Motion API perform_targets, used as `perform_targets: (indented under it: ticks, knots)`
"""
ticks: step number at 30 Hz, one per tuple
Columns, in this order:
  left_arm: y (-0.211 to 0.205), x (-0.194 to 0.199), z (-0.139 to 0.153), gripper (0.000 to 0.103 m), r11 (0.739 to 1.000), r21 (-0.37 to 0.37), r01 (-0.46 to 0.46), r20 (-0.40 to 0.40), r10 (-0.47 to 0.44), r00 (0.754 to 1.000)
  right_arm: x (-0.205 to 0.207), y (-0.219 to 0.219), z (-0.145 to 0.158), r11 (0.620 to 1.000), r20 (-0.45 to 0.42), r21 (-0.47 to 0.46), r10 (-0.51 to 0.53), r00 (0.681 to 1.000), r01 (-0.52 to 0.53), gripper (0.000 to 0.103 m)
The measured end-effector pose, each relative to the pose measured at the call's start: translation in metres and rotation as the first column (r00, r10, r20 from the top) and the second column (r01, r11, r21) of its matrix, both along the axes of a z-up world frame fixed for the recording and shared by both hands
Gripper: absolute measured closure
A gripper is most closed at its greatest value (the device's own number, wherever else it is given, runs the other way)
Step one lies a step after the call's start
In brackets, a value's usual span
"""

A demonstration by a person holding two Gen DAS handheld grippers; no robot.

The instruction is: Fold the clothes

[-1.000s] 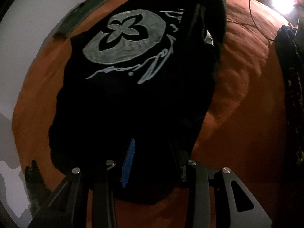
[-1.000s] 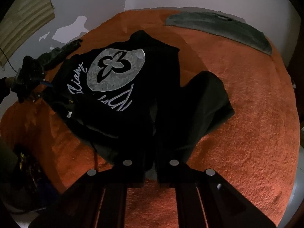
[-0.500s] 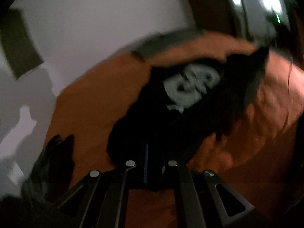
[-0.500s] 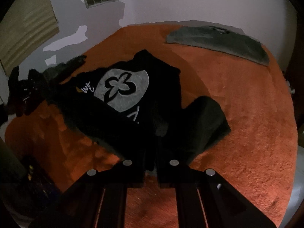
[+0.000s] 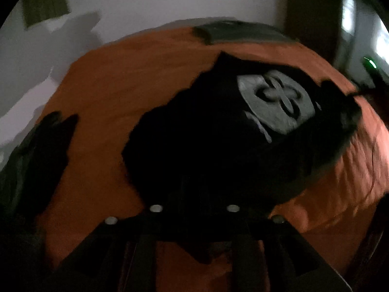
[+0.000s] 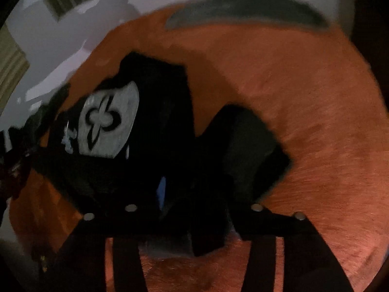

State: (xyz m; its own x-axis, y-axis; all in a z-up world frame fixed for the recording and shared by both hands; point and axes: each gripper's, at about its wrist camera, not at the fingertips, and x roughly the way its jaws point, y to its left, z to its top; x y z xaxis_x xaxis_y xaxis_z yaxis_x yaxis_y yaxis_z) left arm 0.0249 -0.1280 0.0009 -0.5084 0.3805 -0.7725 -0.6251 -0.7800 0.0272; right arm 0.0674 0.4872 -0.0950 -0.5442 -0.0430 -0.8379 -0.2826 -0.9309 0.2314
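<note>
the black t-shirt (image 5: pixel 206 150) is lying bunched on the orange bed cover (image 5: pixel 102 102), its grey clover print (image 5: pixel 277 102) facing up and creased at one side. the left tool (image 5: pixel 194 209) is sitting low at the near hem, black cloth heaped right over its fingers; the picture is dark and smeared there, so i cannot tell whether it is gripping or loose. from the other side, the right tool (image 6: pixel 194 209) is standing wide, screws well apart, with a fold of the shirt (image 6: pixel 170 133) and a blue tag (image 6: pixel 161 192) draped between its fingers. one sleeve (image 6: pixel 248 150) is spreading out flat on the cover (image 6: pixel 304 121) to the right. a grey pillow (image 6: pixel 245 9) is lying at the far edge by the white wall (image 6: pixel 73 31), and more dark clothes (image 5: pixel 46 150) are piling at the left edge.
</note>
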Motion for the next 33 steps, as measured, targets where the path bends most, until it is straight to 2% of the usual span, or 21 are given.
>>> perform_targets:
  ticks: [1,3,5,7,8,10,13,15,18,20,21,22,23,24,25,27,28,31,33]
  knots:
    - [0.0,0.001,0.014,0.076,0.999,0.047,-0.018,-0.008,0.018,1.0,0.007,0.0,0.009,0.998,-0.017,0.054,-0.04,0.999,0.041,0.044]
    - [0.0,0.003,0.043,0.066,0.989,0.142,-0.047,-0.022,0.051,0.998,0.02,-0.003,0.026,0.994,-0.073,0.103,-0.037,0.997,0.045,0.044]
    - [0.019,0.021,0.047,0.062,0.994,0.073,0.084,-0.103,-0.076,0.992,0.022,-0.02,0.039,0.994,-0.121,0.096,0.07,0.99,-0.058,0.044]
    - [0.039,0.041,0.05,0.06,0.976,-0.021,0.218,-0.176,-0.219,0.96,0.018,-0.052,0.043,0.963,-0.121,0.161,0.237,0.964,-0.217,0.044]
    - [0.055,0.057,0.037,0.06,0.936,-0.137,0.324,-0.201,-0.347,0.916,0.013,-0.072,0.04,0.926,-0.093,0.217,0.334,0.938,-0.308,0.044]
    - [0.077,0.079,0.008,0.06,0.849,-0.282,0.447,-0.166,-0.502,0.849,0.004,-0.115,0.029,0.814,-0.013,0.325,0.512,0.859,-0.481,0.044]
    - [0.096,0.09,-0.024,0.06,0.746,-0.364,0.557,-0.092,-0.624,0.776,-0.013,-0.144,0.008,0.692,0.097,0.423,0.608,0.788,-0.586,0.044]
    - [0.098,0.092,-0.036,0.06,0.713,-0.413,0.567,-0.096,-0.653,0.751,-0.024,-0.164,-0.005,0.597,0.175,0.475,0.656,0.734,-0.647,0.044]
    - [0.1,0.081,-0.046,0.06,0.704,-0.459,0.543,-0.083,-0.642,0.762,-0.043,-0.153,-0.02,0.58,0.255,0.445,0.648,0.718,-0.682,0.044]
    - [0.095,0.07,-0.048,0.06,0.708,-0.452,0.543,-0.058,-0.631,0.774,-0.048,-0.143,-0.024,0.588,0.269,0.431,0.641,0.719,-0.685,0.044]
    - [0.094,0.066,-0.05,0.06,0.707,-0.449,0.546,-0.047,-0.629,0.776,-0.05,-0.138,-0.027,0.591,0.276,0.424,0.637,0.72,-0.686,0.048]
    - [0.092,0.064,-0.051,0.06,0.709,-0.448,0.544,-0.038,-0.623,0.781,-0.054,-0.131,-0.025,0.628,0.254,0.394,0.627,0.736,-0.671,0.067]
    - [0.09,0.063,-0.052,0.06,0.712,-0.448,0.541,-0.029,-0.616,0.787,-0.057,-0.125,-0.022,0.665,0.231,0.36,0.616,0.753,-0.654,0.079]
    - [0.09,0.06,-0.052,0.06,0.72,-0.443,0.535,-0.025,-0.607,0.795,-0.062,-0.117,-0.017,0.72,0.186,0.309,0.595,0.782,-0.621,0.091]
    - [0.09,0.059,-0.048,0.06,0.735,-0.422,0.531,-0.027,-0.596,0.803,-0.068,-0.108,-0.012,0.771,0.141,0.254,0.568,0.811,-0.584,0.091]
    - [0.091,0.059,-0.039,0.06,0.762,-0.372,0.529,-0.036,-0.582,0.812,-0.073,-0.092,-0.014,0.831,0.124,0.203,0.503,0.856,-0.518,0.09]
    - [0.091,0.06,-0.034,0.059,0.772,-0.347,0.533,-0.043,-0.58,0.813,-0.075,-0.084,-0.015,0.858,0.117,0.177,0.468,0.876,-0.483,0.085]
    - [0.096,0.062,-0.034,0.052,0.75,-0.358,0.556,-0.039,-0.607,0.794,-0.083,-0.06,-0.017,0.924,0.104,0.097,0.36,0.927,-0.369,0.065]
    - [0.097,0.06,-0.04,0.052,0.726,-0.383,0.571,-0.02,-0.625,0.781,-0.088,-0.044,-0.019,0.956,0.1,0.043,0.283,0.954,-0.289,0.065]
